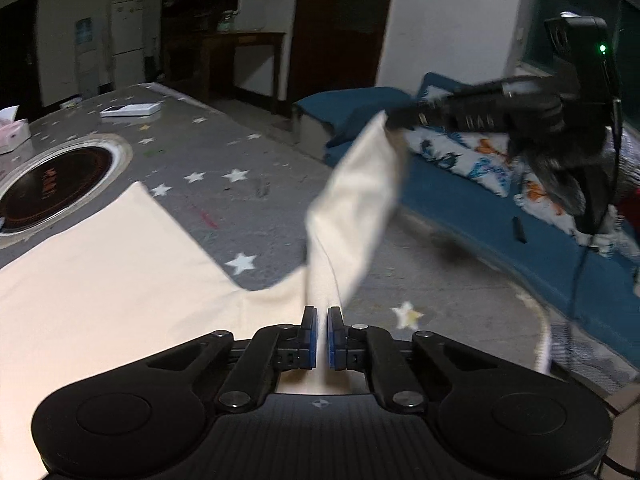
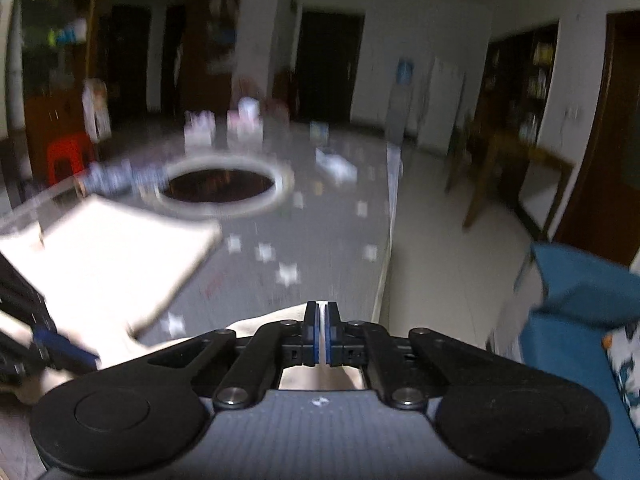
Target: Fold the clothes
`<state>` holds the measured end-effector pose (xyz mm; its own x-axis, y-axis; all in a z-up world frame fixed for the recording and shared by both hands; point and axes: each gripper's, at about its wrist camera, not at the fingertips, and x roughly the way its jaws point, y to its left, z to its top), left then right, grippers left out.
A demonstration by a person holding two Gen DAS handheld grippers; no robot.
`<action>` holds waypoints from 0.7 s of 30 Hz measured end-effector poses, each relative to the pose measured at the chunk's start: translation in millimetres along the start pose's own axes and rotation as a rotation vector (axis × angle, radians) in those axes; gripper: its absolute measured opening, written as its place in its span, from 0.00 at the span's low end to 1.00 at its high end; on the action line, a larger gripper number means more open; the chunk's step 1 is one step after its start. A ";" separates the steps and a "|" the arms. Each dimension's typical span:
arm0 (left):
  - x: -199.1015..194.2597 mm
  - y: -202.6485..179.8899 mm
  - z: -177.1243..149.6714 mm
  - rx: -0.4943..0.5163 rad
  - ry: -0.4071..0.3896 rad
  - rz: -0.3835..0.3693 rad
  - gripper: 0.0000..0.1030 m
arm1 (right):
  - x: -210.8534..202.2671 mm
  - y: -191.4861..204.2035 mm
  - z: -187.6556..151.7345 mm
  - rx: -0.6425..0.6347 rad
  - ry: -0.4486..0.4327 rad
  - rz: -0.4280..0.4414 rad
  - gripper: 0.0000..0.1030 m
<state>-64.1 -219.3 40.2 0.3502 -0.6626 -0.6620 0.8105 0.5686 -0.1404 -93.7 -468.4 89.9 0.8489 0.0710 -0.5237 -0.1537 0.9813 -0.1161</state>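
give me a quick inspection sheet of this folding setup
surface: grey star-print table with a round inset cooktop
job's things: cream cloth, mostly flat, one part lifted off the table
clutter: white box, pink tissue box
grippers: left gripper and right gripper, jaws shut on cloth
cables: black cable hanging by the right gripper
surroundings: blue sofa with patterned pillow, red stool, dim room
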 end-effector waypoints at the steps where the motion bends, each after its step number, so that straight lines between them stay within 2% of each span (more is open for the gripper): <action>1: -1.3 -1.9 -1.4 0.008 0.003 -0.022 0.06 | -7.5 -2.8 -0.9 0.011 -0.032 -0.004 0.02; 4: -4.5 -8.1 -7.7 0.043 0.006 -0.071 0.06 | -21.6 -15.9 -15.4 0.046 -0.054 -0.052 0.03; 6: -6.9 -11.3 -9.6 0.057 0.006 -0.081 0.07 | -22.6 -27.6 -31.1 0.094 0.006 -0.083 0.04; 10: -9.1 -5.4 -3.5 0.019 -0.033 -0.028 0.08 | -21.0 -39.5 -55.8 0.166 0.093 -0.124 0.05; 11: -7.6 -1.9 -0.8 -0.005 -0.041 -0.007 0.09 | -19.7 -39.5 -56.8 0.181 0.098 -0.116 0.06; 16: 4.1 -1.7 0.0 -0.027 -0.021 -0.019 0.17 | -3.4 -30.4 -52.1 0.208 0.118 -0.045 0.07; 19: 11.2 -1.8 0.2 -0.039 -0.008 -0.028 0.31 | 14.9 -17.7 -42.3 0.213 0.126 0.021 0.18; 21: 16.0 -1.9 0.4 -0.048 0.001 -0.034 0.31 | 27.0 -9.2 -35.7 0.217 0.131 0.065 0.20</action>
<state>-59.9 -231.1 30.2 0.3220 -0.6817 -0.6570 0.7989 0.5680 -0.1979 -87.4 -482.0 46.6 0.7661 0.1256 -0.6303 -0.0822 0.9918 0.0977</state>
